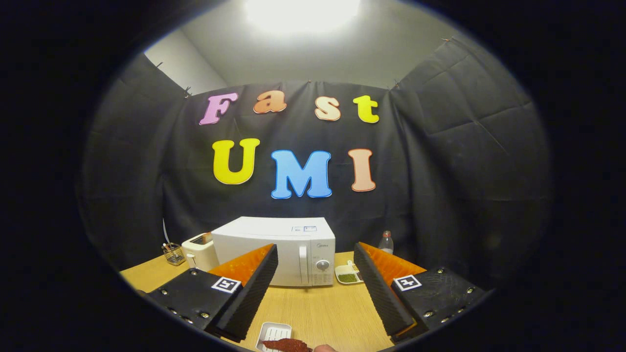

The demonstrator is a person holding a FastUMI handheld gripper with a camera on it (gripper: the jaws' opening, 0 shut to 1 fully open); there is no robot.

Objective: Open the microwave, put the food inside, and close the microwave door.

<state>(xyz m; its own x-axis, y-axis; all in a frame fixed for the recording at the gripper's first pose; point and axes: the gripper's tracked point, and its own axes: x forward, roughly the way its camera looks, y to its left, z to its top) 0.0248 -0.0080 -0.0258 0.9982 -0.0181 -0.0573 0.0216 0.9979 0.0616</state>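
A white microwave [281, 249] stands at the back of the wooden table [318, 308], its door closed and its handle [302, 264] to the right of the door. My gripper [315, 256] is open, held well short of the microwave, which shows between and beyond the two fingers. Low between the fingers, close to me, lies a small white tray [274, 333] with a dark reddish piece of food [287, 345] at its near end.
A cream toaster [199, 253] sits left of the microwave, with a small wire basket [173, 253] further left. Right of the microwave lie a white dish of green bits [348, 276] and a clear bottle [386, 242]. Black cloth walls the booth.
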